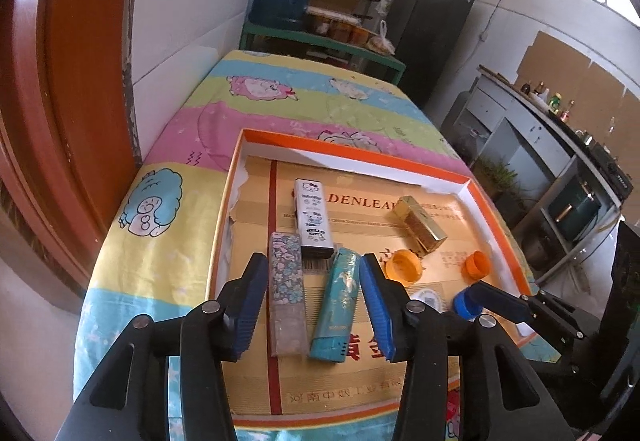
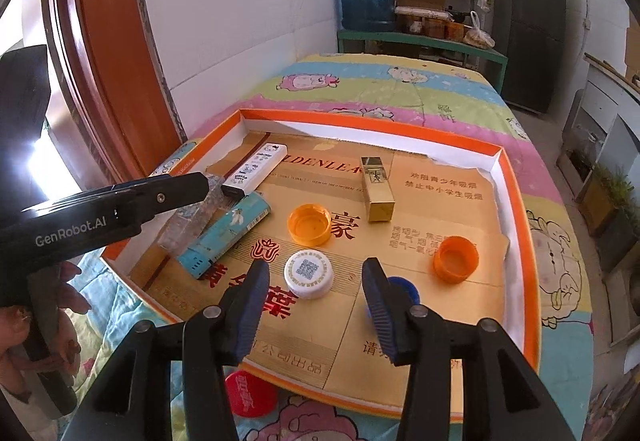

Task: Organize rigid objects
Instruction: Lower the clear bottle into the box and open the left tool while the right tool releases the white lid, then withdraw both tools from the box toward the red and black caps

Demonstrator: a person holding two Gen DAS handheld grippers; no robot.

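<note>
I see the left gripper [image 1: 314,305] with its 2 blue-padded fingers [image 1: 250,305] spread apart, holding nothing. Between them, seen from above, lie 2 lighters: the floral lighter [image 1: 285,295] near the left pad and the teal lighter [image 1: 334,307] near the right pad. I cannot tell whether either pad touches a lighter.

The right gripper [image 2: 316,301] is also spread apart and holds nothing. The white cap [image 2: 308,273] sits between its fingers, slightly ahead of the tips. The blue cap [image 2: 402,291] lies partly hidden behind the right finger.

All items rest in the orange-rimmed tray [image 2: 516,177], which is lined with gold printed cardboard and stands on the cartoon-print cloth [image 1: 280,93].

Item positions in the tray:
1. The white Hello Kitty lighter [image 1: 313,217] lies just beyond the floral lighter, near the far left.
2. The gold lighter [image 2: 377,189] lies near the far middle, apart from the others.
3. 1 open orange cap [image 2: 310,224] sits in the middle.
4. A second orange cap [image 2: 456,259] sits toward the right wall.

The red cap [image 2: 250,393] lies on the cloth outside the tray's near edge.
</note>
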